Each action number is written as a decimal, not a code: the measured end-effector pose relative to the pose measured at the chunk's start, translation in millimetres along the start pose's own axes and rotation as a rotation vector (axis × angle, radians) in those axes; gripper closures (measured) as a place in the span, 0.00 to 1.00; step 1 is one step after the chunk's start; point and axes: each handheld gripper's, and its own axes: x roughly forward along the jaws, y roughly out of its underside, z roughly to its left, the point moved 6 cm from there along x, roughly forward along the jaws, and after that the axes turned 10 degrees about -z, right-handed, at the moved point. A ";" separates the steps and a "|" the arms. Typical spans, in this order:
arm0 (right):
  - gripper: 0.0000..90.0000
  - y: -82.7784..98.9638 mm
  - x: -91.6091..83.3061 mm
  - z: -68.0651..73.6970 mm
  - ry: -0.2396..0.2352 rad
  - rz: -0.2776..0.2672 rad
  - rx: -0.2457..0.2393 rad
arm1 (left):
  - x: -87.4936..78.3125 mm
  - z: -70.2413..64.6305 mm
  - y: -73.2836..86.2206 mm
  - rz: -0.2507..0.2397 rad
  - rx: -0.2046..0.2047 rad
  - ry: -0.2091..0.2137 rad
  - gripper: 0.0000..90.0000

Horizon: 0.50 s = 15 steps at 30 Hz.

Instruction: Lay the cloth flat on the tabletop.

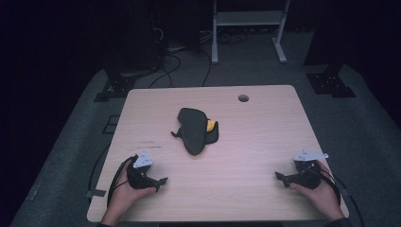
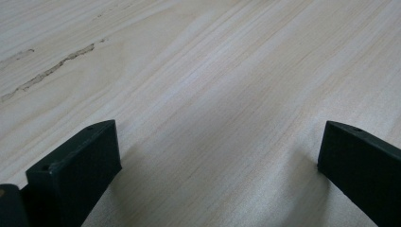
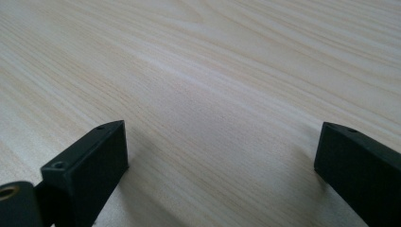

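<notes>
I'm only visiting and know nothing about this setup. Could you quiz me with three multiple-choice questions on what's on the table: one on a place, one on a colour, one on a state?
1. Where does the black pouch lie on the table?
A. near the middle
B. at the right edge
C. under the left hand

2. What colour peeks out at the pouch's side?
A. red
B. yellow
C. green

3. How do the jaws of the left tool stand?
A. closed on the pouch
B. closed on nothing
C. wide apart

Answers: 1 A, it lies between and beyond both hands. 2 B, a yellow patch shows. 3 C, bare wood lies between them.
</notes>
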 end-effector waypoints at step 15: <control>0.03 0.1 -0.1 0.1 0.000 0.001 -0.003 | -6.6 4.3 -2.5 -0.022 -0.018 -0.021 0.23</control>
